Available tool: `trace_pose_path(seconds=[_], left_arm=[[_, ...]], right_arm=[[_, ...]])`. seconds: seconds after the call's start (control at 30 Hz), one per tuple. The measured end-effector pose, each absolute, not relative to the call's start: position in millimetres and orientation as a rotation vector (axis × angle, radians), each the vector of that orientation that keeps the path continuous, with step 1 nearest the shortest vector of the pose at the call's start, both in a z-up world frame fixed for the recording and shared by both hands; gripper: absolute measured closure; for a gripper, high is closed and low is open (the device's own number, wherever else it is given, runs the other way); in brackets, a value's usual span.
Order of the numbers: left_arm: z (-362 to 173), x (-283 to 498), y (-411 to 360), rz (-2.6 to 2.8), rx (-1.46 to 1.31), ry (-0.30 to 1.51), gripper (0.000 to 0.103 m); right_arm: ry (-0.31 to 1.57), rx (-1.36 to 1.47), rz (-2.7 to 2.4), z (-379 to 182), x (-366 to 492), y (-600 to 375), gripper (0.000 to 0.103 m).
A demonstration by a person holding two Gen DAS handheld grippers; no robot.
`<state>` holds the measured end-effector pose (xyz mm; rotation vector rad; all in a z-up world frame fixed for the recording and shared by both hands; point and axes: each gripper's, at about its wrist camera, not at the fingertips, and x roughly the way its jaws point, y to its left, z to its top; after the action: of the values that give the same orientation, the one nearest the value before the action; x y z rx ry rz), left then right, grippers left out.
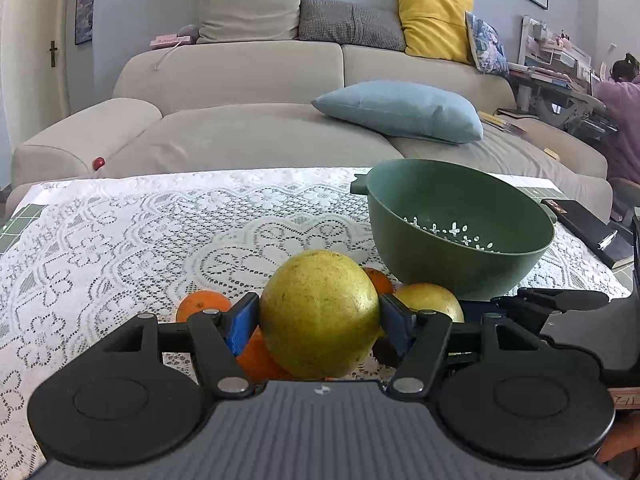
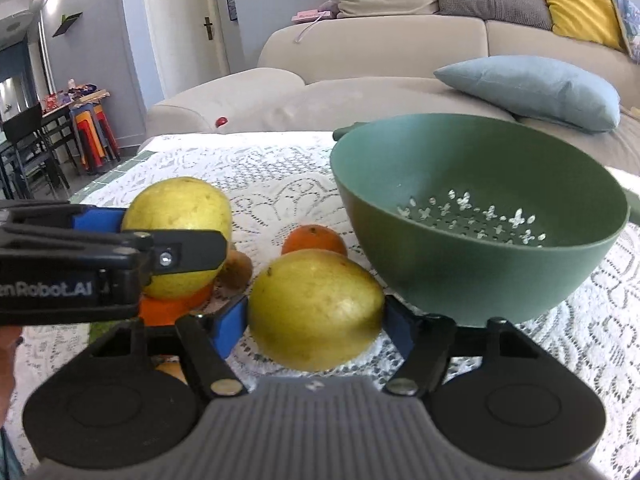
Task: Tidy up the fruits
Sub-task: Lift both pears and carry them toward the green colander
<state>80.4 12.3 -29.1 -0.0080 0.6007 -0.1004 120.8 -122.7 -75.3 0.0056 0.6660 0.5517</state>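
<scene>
Plainly, each claw grips one yellow-green fruit: the left claw [image 1: 319, 316] has its blue pads pressed on either side of a large yellow-green fruit [image 1: 320, 314], and the right claw [image 2: 316, 312] is closed the same way on a second yellow fruit [image 2: 316, 310]. Both fruits are held just above the heap they belong to, near the front of the bench [image 1: 120, 232], which is covered by a white lace cloth. The right-hand fruit is slightly egg-shaped, its long axis running across from pad to pad; the left-hand one looks nearly round, so no direction can be told. From the left wrist view three oranges show around the held fruit: one at its left [image 1: 203, 304], one under it [image 1: 258, 356] and one behind it [image 1: 378, 280]. A brown kiwi [image 2: 236, 268] lies between the two yellow fruits in the right wrist view. That makes two yellow fruits, three oranges and one kiwi that can be counted; a small rounded thing low under the right claw is too hidden to name. One green strainer bowl [image 2: 460, 276] stands just right of the heap, tilted, its rim facing the claws and its inside bare. Left of the heap and toward the far edge the lace cloth lies open. A dark notebook [image 1: 592, 232] sits at the right edge, and a beige sofa [image 1: 240, 80] stands beyond the bench.
</scene>
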Motion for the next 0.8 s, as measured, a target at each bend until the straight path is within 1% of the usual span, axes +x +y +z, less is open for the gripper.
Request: trace_pose_path(seconds=[0.2,0.57,0.8], left_arm=[[-26.6,77.9,12.5,-0.099,-0.011,0.592,0.028],[-4.1,70.5,13.9,-0.114,-0.065,0.567,0.028],[19.2,81.3,3.7,-0.133,-0.066,0.570,0.028]], right_arm=[[0.647,-0.028,0.565,-68.3,109.1,-123.6,0.036],[0.470,-0.184,0.612,-21.4,67.8,-139.4,0.036],[0.473,-0.218,0.630,6.3,80.5,-159.0,0.036]])
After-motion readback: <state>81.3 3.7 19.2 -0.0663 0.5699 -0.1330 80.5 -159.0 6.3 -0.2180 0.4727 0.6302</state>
